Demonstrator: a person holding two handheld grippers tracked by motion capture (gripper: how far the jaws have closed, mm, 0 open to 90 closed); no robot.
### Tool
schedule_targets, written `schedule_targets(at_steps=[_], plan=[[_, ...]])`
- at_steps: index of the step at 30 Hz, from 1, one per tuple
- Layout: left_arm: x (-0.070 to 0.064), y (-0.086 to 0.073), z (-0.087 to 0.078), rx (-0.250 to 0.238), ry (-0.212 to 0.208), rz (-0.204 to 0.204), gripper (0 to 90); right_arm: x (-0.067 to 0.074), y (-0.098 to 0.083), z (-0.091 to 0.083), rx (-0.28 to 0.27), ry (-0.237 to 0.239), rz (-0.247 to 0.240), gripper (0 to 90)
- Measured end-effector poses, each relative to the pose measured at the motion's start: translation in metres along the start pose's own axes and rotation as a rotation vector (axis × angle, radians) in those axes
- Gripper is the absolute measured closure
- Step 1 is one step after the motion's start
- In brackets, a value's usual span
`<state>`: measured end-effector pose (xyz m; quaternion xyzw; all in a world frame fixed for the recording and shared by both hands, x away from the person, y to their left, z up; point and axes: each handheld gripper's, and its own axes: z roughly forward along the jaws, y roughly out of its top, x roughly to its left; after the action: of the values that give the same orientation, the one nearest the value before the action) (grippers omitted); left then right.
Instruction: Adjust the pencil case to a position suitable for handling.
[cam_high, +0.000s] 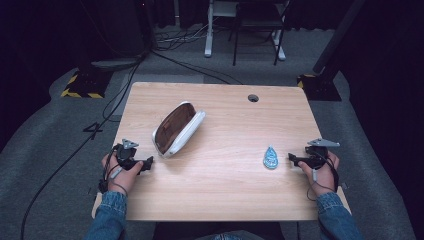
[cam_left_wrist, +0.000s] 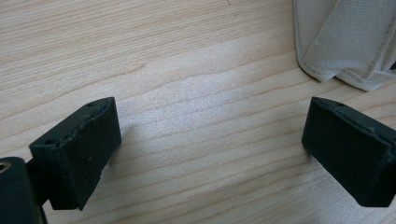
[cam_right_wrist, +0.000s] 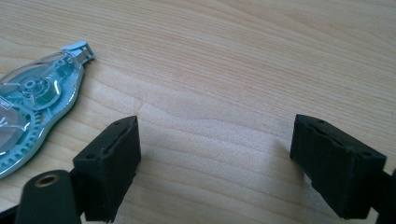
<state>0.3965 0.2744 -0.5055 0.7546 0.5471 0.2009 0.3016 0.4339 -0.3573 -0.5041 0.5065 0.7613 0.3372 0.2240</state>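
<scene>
Your left gripper (cam_high: 148, 163) and right gripper (cam_high: 291, 158) rest with jaws apart. The correction-tape roller (cam_high: 270, 158) lies just beside the right one: light, slick plastic; grip its flat sides. The soft pouch (cam_high: 178, 128) lies ahead of the left.

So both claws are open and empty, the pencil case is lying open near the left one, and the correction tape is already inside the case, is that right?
Not quite. The correction tape is not inside the pencil case; it lies on the bare table just in front of the right claw, as the high view shows. The rest holds: both claws are open and empty, and the open case lies near the left claw.
</scene>
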Motion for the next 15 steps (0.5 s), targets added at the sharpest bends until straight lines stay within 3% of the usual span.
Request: schedule_targets(at_steps=[15], plan=[[0.0016,0.0025,-0.0011,0.010,0.006,-0.010,8.5,0.0000,0.0000,0.0000,-0.001,0.002,-0.002,16.4]])
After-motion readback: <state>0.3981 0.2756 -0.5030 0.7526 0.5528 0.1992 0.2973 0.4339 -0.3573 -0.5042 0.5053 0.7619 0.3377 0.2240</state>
